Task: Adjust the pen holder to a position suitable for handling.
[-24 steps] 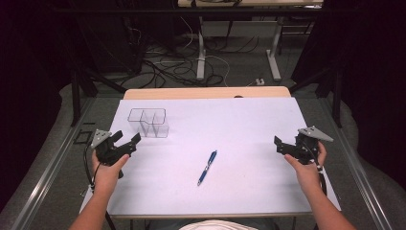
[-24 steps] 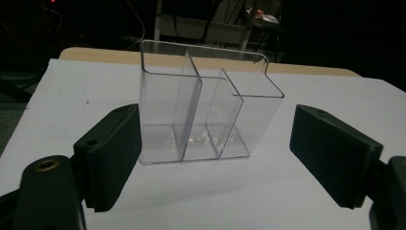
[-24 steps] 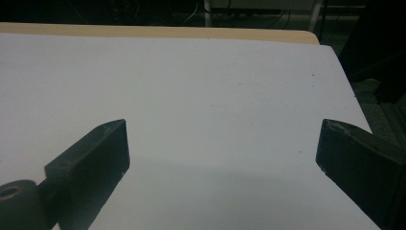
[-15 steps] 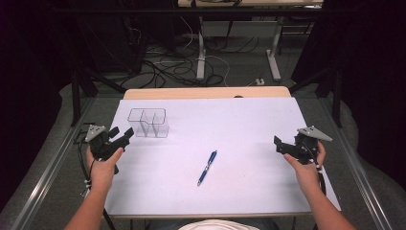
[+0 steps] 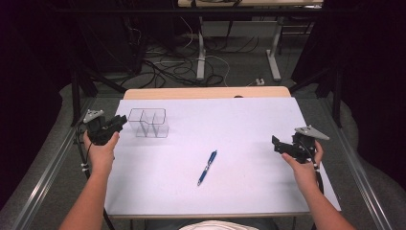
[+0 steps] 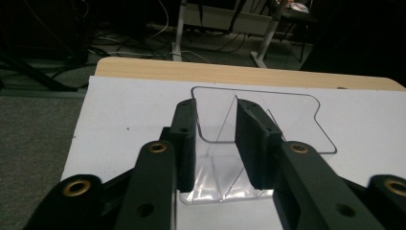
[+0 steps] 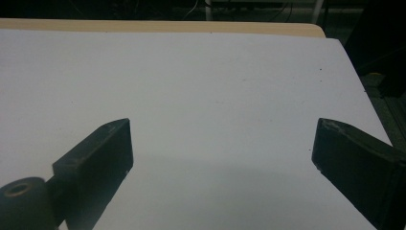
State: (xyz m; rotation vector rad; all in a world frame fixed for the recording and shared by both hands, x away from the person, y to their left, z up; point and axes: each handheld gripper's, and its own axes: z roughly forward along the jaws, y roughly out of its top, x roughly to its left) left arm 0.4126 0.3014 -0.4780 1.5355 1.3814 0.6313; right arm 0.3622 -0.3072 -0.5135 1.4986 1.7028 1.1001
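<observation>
Operator: Lying on the white sheet (image 5: pixel 249 124), what stands near the clear box (image 5: pixel 149 122)?

Technician: One item, a blue pen (image 5: pixel 207 167). It lies toward the person's side of the clear box and to its right, well apart from it, with its length running diagonally. Nothing stands between the left gripper (image 5: pixel 111 128) and the clear box.

Operator: Describe the clear box.

Technician: It is a transparent container with thin walls, rounded corners and an inner divider that splits it into compartments. In the left gripper view the compartments (image 6: pixel 268 122) look empty. It rests flat on the sheet, toward the sheet's far left part.

Operator: State of the left gripper?

Technician: It sits just left of the clear box, at its near left corner. Its jaws stand narrowly apart and frame that end of the box; whether the pads (image 6: pixel 186 139) press on a wall cannot be told.

Operator: And the right gripper (image 5: pixel 287 145)?

Technician: It is held far to the right of the clear box, near the sheet's right edge. Its jaws stand wide apart with bare sheet between them.

Operator: Surface and room?

Technician: The sheet covers a wooden table (image 5: pixel 206 92), whose far edge shows beyond the clear box. Behind it are grey floor, loose cables (image 5: pixel 163 67) and white table legs (image 5: pixel 201 48); the surroundings are dark.
</observation>
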